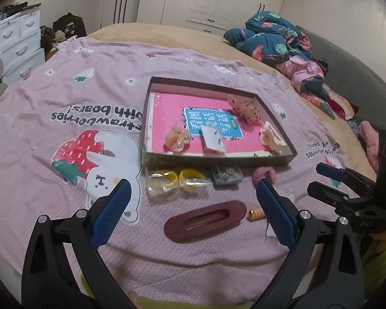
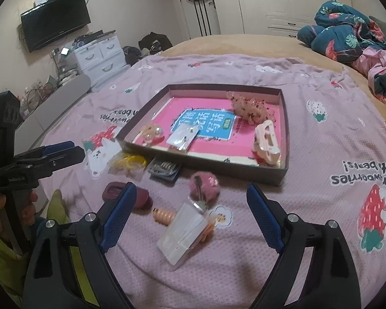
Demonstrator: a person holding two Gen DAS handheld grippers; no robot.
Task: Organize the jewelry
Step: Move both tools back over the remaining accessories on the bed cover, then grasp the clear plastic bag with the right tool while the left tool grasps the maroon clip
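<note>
Both grippers, left gripper (image 1: pixel 193 203) and right gripper (image 2: pixel 191 206), look alike: curved black plastic arms with triangular cut-outs, silver round screws behind the fingers (image 1: pixel 113 211), and blue textured pads on the fingers' inner faces. Behind the left fingers a hand (image 2: pixel 2 206) shows above a yellow-green sleeve (image 2: pixel 2 252).

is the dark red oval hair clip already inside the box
No, the dark red oval hair clip lies on the pink bedsheet in front of the box, outside its near wall.
</note>
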